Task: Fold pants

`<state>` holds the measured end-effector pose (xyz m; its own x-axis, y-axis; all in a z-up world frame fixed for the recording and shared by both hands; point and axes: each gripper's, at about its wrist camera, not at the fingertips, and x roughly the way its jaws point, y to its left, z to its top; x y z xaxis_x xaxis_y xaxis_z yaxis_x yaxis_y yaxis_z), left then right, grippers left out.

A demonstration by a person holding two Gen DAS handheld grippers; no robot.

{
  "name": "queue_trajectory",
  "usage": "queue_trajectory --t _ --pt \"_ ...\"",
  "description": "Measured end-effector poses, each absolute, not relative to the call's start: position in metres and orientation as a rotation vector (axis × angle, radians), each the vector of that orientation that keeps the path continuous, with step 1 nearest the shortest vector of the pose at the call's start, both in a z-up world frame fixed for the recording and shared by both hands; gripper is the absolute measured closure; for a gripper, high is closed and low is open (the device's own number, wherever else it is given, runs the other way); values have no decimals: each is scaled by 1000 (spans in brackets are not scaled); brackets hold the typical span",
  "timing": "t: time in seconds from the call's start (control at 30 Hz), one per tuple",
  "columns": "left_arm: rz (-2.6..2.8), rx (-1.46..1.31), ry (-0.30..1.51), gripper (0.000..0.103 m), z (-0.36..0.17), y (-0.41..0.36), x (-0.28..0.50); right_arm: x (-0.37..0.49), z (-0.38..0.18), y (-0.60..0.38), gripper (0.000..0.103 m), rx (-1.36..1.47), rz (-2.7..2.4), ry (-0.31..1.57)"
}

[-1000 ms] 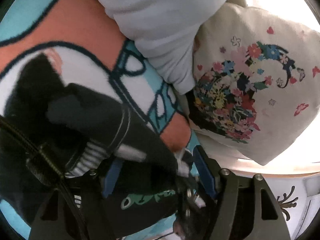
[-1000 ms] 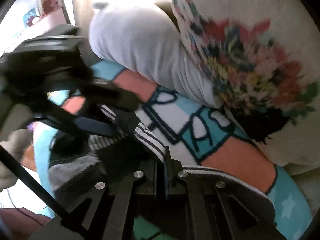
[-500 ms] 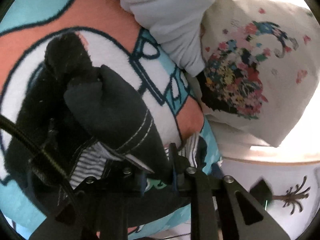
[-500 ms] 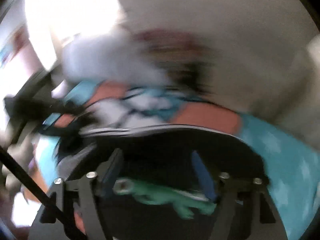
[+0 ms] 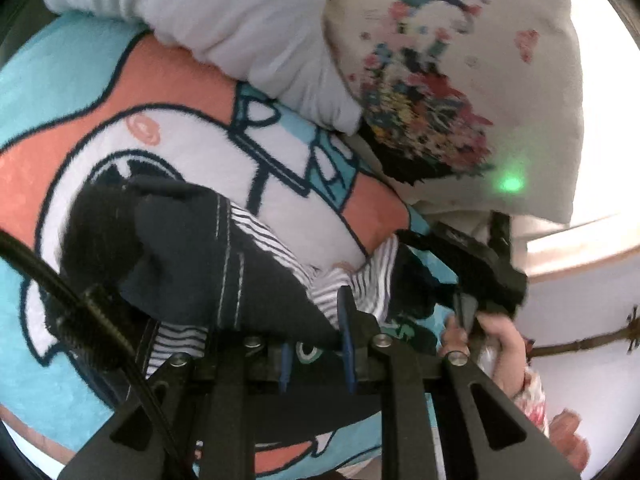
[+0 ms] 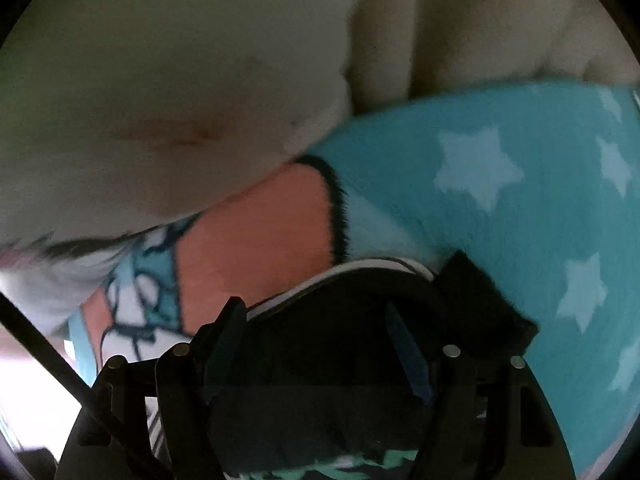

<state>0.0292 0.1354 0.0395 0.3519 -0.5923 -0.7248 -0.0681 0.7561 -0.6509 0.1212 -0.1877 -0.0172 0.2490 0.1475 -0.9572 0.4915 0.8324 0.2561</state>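
the left gripper (image 5: 316,344) has its blue-padded fingers close together with a narrow gap, dark fabric of the pants (image 5: 224,256) bunched between and over them; whether it truly pinches is unclear. the right gripper (image 6: 320,348) stands wide open, straddling the dark pants fabric. the pants lie crumpled on a teal and coral blanket (image 5: 168,120), long axis running from lower right to upper left in the left view. a grey pillow (image 5: 240,20) and a floral cushion (image 5: 460,88) crowd the far edge; the right view shows open starred blanket to the right.
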Motion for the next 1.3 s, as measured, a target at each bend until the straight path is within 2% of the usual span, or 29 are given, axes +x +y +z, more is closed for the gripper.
queue_trajectory --t 0.07,0.1,0.13,0.2,0.27,0.4,0.67,0.97,1.03,1.1,1.17,1.23,1.3 --pt "-382 -637 1175 85 42 134 24 123 -17 -184 27 556 -291 1301" --pt "-386 -632 1176 85 41 134 23 126 -18 -180 31 527 -307 1309" --pt "-389 -631 1178 85 40 135 22 126 -17 -177 56 501 -320 1306" --pt "-392 -632 1187 85 39 138 21 126 -14 -175 93 469 -315 1287" --pt "-397 -637 1198 86 37 140 20 122 -14 -179 97 513 -278 1271" --pt "-408 -627 1204 87 40 144 16 94 1 -193 99 574 -244 1202" --pt "-505 -508 1210 87 53 152 -18 -4 43 -204 99 581 -183 1085" --pt "-434 -338 1386 87 -7 167 -46 -114 4 -235 97 733 -280 1068" --pt "-424 -343 1404 87 -13 173 -49 -125 12 -239 87 702 -340 1043" --pt "-444 -365 1389 87 -9 180 -53 -126 24 -239 84 675 -353 1008" --pt "-467 -388 1342 87 4 188 -56 -119 37 -238 68 682 -325 970" --pt "-464 -417 1301 87 15 199 -58 -109 51 -237 40 680 -305 922" --pt "-447 -451 1270 86 24 208 -56 -94 55 -233 35 669 -321 907"
